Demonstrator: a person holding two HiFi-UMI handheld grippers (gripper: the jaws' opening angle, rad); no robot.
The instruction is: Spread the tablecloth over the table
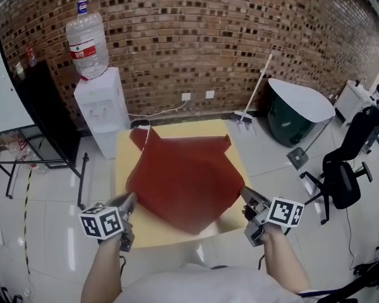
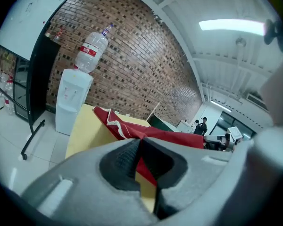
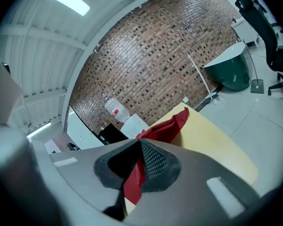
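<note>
Nearest are the person's two forearms, reaching forward from a white shirt, each hand carrying a grey two-jaw gripper with a marker cube. The left gripper (image 1: 131,197) and the right gripper (image 1: 245,193) are held apart above the near edge of the pale yellow square table (image 1: 122,163), one near each near corner.

Both have their jaws closed on the dark red tablecloth (image 1: 183,182). In the left gripper view the black ribbed pads (image 2: 120,161) meet with a fold of red cloth nipped between them. In the right gripper view the meshed pads (image 3: 155,161) are likewise pressed together on a strip of red that hangs down below them.

Held by these two near corners, the tablecloth is raised off the near part of the table, and its near edge sags to a point midway between the grippers. Its far part lies rumpled on the tabletop, with both far corners bunched and a white hem showing at the far left. Yellow tabletop shows bare along the left, far and right sides.

Beyond the table stands a brown brick wall (image 1: 196,36). At far left a white water dispenser (image 1: 104,109) carries a clear upturned bottle (image 1: 87,40). At far right are a dark green tub (image 1: 290,122) and, nearer, a black office chair (image 1: 344,175) on the white tiled floor (image 1: 275,163).
</note>
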